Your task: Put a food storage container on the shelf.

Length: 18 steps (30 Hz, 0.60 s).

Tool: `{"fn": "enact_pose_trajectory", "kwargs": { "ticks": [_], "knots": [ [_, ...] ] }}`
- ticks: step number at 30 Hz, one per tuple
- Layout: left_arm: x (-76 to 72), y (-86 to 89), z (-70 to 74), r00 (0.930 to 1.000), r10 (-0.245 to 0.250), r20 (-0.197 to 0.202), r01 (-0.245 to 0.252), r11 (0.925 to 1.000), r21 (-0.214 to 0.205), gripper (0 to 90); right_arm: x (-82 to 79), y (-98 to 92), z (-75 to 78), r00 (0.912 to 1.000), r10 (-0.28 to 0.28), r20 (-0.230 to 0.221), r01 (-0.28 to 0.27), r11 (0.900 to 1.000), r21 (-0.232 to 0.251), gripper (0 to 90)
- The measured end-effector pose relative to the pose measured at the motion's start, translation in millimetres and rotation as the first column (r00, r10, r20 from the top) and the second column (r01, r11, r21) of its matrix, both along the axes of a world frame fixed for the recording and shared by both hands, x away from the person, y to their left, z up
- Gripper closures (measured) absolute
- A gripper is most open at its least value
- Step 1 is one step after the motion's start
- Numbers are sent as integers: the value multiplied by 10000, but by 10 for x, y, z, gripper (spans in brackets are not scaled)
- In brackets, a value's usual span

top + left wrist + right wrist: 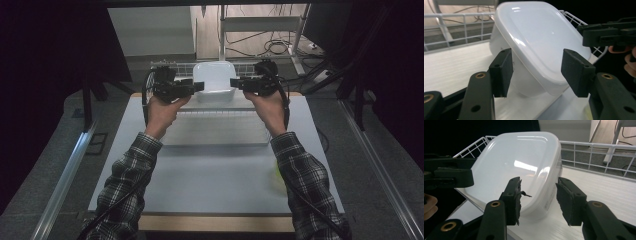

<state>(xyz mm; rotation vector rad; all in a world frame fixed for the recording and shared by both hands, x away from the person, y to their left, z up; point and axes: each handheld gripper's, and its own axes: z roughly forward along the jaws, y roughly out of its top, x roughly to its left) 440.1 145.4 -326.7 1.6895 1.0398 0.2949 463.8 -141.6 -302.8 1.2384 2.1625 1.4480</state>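
1. I am holding my left gripper (196, 87) and my right gripper (235, 83) level with each other at the far end of the table (210, 170), tips turned inward toward one another, with the white lidded container (214, 80) sitting directly between them

2. The container is resting inside a white wire basket (176, 67) at the table's far edge; in the high view its lid (541, 37) is facing up, and the box is looking close to square with rounded corners, so I am not seeing a clear long axis

3. From my left gripper (536, 72) the container is lying straight ahead and just beyond the pads, its near corner showing in the gap between the jaws; those jaws are standing wide apart and gripping nothing

4. From my right gripper (539, 200) it is the same mirrored: the container (524, 167) is lying ahead, its side wall showing between jaws that are open wide and empty

5. Neither hand is looking clearly nearer, since both tips are flanking the box at about the same reach; whether either pad is touching the wall I cannot tell

6. I am judging the coming move as a squeeze from both sides, so what matters is that the box is centred on the line joining my two grippers
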Motion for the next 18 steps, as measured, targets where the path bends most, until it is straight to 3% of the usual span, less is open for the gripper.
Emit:
{"fn": "enact_pose_trajectory", "kwargs": {
  "ticks": [7, 14, 18],
  "knots": [
    [28, 5, 9, 9988, 405, 269, -406, 9992, -3, 389, -18, 15, 16, 9998, 46, 177, -45, 10000, -61, 510],
    [-47, 33, 16, 9995, -20, 320, 23, 10000, -80, 255, -94, -35, 34, 9975, 422, 569, -428, 9990, 92, 420],
    [-152, 20, 26, 9986, -313, 421, 306, 9994, 186, 180, -174, -56, 30, 9944, 777, 719, -783, 9969, 48, 354]
  ]
}}
